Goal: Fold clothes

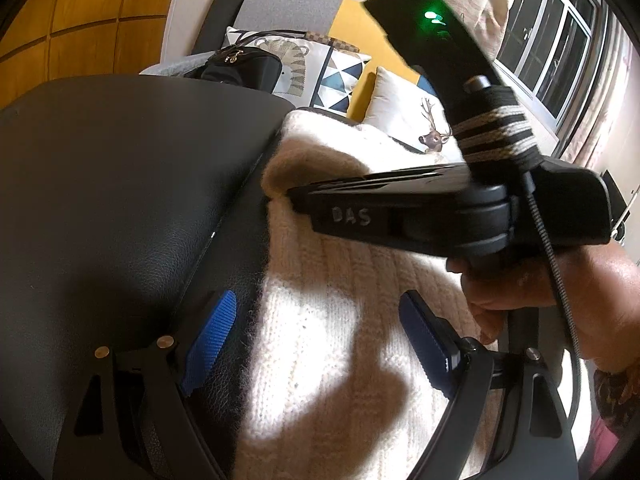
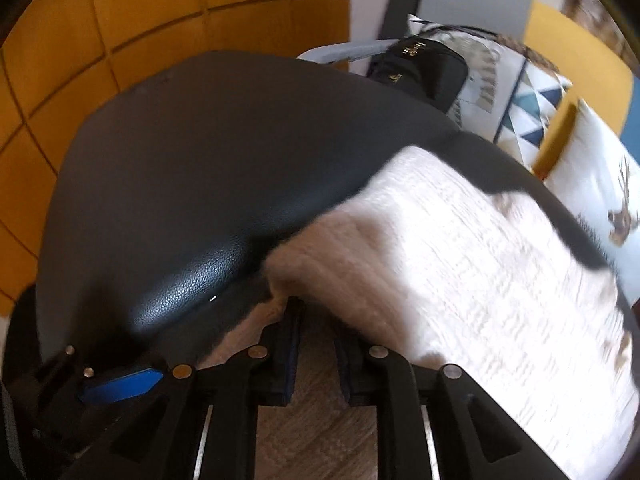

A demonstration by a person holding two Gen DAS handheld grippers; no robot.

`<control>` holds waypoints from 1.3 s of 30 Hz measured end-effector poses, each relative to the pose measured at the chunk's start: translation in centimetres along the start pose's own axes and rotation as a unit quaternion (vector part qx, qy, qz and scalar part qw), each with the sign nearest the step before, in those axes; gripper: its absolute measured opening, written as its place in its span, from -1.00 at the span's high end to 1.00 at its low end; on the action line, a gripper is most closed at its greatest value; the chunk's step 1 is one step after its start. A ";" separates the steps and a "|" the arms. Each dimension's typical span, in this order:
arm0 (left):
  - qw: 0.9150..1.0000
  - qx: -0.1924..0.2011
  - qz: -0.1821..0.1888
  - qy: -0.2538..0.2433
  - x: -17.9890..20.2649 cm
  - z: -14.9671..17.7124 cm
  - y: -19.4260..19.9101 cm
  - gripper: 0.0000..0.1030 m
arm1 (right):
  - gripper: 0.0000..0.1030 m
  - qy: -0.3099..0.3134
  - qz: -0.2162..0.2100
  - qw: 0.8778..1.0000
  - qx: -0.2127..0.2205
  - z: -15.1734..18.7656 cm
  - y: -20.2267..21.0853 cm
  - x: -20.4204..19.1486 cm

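Observation:
A cream knit sweater [image 1: 340,320] [image 2: 480,260] lies on the right part of a black leather surface [image 1: 120,200] [image 2: 200,180], partly in sunlight. My left gripper [image 1: 320,344] hovers just above it, open wide, with one blue pad over the leather and the other over the knit. The right gripper [image 1: 298,200] [image 2: 318,316] crosses in front of it, held by a hand [image 1: 540,292], its tip at a thick folded edge of the sweater. In the blurred right wrist view its jaws stand narrow with knit caught between them. A blue pad [image 2: 120,384] of the left gripper shows at the lower left.
Behind the surface is a grey and yellow sofa with patterned cushions [image 1: 320,68], a deer cushion [image 1: 416,128] and a black bag [image 1: 240,64] [image 2: 420,72]. Orange wall panels [image 1: 80,20] are at the left, a curtained window [image 1: 552,40] at the right.

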State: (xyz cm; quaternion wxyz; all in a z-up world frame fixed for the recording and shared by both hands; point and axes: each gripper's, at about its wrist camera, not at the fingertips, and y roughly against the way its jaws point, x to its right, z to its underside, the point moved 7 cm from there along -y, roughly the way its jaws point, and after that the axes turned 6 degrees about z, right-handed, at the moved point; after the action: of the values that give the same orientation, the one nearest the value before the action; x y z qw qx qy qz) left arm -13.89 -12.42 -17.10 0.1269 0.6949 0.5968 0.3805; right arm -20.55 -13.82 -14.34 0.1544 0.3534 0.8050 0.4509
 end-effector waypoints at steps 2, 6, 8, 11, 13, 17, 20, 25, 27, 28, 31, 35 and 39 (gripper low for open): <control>1.000 0.000 0.000 0.000 -0.1 0.0 0.0 -0.67 | 0.68 -0.018 -0.005 1.000 0.017 -0.1 -0.2 0.1; 1.000 0.001 0.000 0.000 -0.2 0.3 0.0 -0.67 | 0.69 -0.047 -0.004 0.998 0.042 -0.4 -0.6 0.2; 1.000 0.001 0.000 0.000 -0.4 0.3 -0.1 -0.67 | 0.70 -0.044 0.002 0.998 0.042 -0.6 -0.7 0.0; 1.000 0.001 0.001 0.001 -0.5 0.3 -0.1 -0.67 | 0.71 -0.050 -0.003 0.998 0.048 -0.5 -1.1 0.1; 1.000 0.001 0.003 0.002 -0.6 0.3 -0.2 -0.67 | 0.71 -0.059 -0.026 0.997 0.043 -0.9 -1.3 0.5; 1.000 0.003 0.006 0.006 -0.7 0.2 -0.2 -0.67 | 0.70 -0.046 -0.052 0.997 0.035 -0.6 -0.1 0.9; 1.000 0.000 -0.001 0.000 -0.5 0.3 -0.3 -0.67 | 0.68 -0.038 -0.034 0.998 0.028 0.1 0.5 1.5; 1.000 -0.001 -0.003 -0.001 -0.5 0.4 -0.3 -0.67 | 0.67 -0.162 -0.077 0.983 0.038 2.0 0.5 4.4; 1.000 -0.002 -0.007 -0.003 -0.4 0.4 -0.4 -0.67 | 0.65 -0.200 -0.075 0.975 0.054 2.9 2.1 5.5; 1.000 -0.003 -0.009 -0.006 -0.4 0.5 -0.5 -0.67 | 0.63 -0.211 -0.065 0.973 0.061 3.6 3.0 6.1; 1.000 -0.007 -0.019 -0.013 -0.3 0.5 -0.6 -0.67 | 0.59 -0.210 0.014 0.977 0.044 7.0 5.4 7.6; 0.999 -0.010 -0.026 -0.019 -0.3 0.7 -0.7 -0.67 | 0.59 -0.226 0.089 0.970 0.019 12.4 7.2 9.8; 0.999 -0.014 -0.034 -0.026 -0.3 0.7 -0.8 -0.67 | 0.66 -0.237 0.131 0.962 0.018 16.7 8.2 12.1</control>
State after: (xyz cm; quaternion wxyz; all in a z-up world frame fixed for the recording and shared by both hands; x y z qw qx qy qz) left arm -13.97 -12.27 -18.21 0.1656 0.6820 0.6111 0.3660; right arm -16.05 7.84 -15.79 0.2742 0.5552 0.7000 0.3558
